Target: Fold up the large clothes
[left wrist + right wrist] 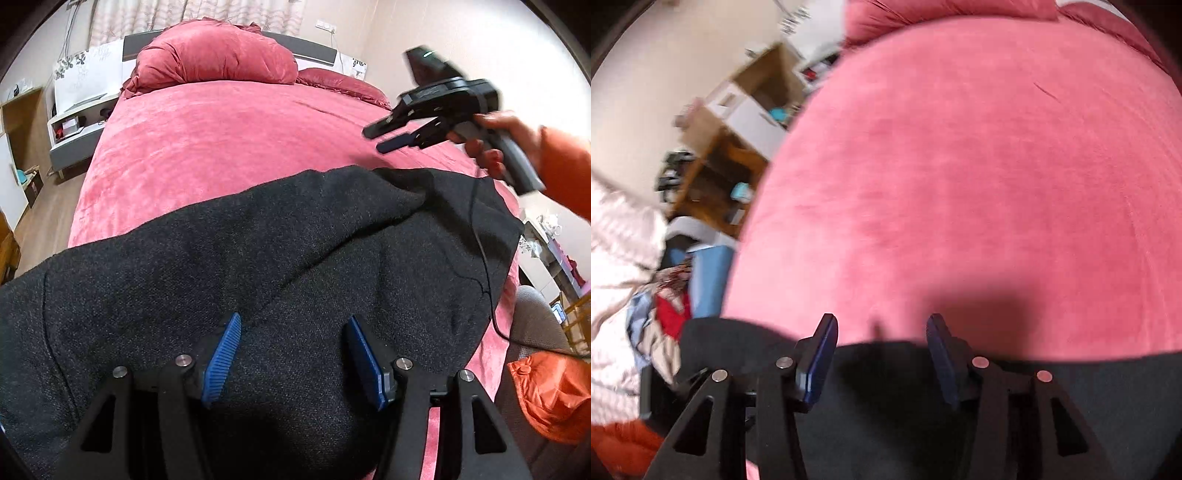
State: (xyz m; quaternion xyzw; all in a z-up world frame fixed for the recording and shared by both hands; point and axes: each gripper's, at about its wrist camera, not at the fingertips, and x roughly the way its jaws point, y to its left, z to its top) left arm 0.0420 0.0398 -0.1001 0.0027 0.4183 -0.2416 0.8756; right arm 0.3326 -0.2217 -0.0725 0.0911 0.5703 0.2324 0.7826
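The large dark charcoal knitted garment (258, 266) lies spread across the foot end of the bed with the pink plush cover (229, 140), filling the lower half of the left wrist view. A raised fold of the garment runs from the centre toward the upper right of that frame. A thin black cable (484, 266) crosses the garment at the right side.

Left hand-held gripper (293, 363): positioned low over the garment, at the bottom centre of the left wrist view. Its two blue ribbed pads (221, 360) stand well apart, with garment fabric visible in the gap between them. The jaws are open and grip nothing.

Right hand-held gripper (391, 138): seen in the upper right of the left wrist view, held above the bed cover, beyond the far edge of the garment. The person's right hand (495, 144) wraps the grey handle, and an orange sleeve (565, 173) extends to the right frame edge. The fingers point toward the left of the frame, tilted slightly downward. In the right wrist view this gripper (882, 354) shows its dark blue pads (820, 363) spread apart over the garment's edge (894, 413), with nothing between them; this view is motion-blurred.

A large pink pillow (218, 55) rests at the head of the bed, in the upper centre of the left wrist view. A white bedside unit (77, 125) stands at the upper left.
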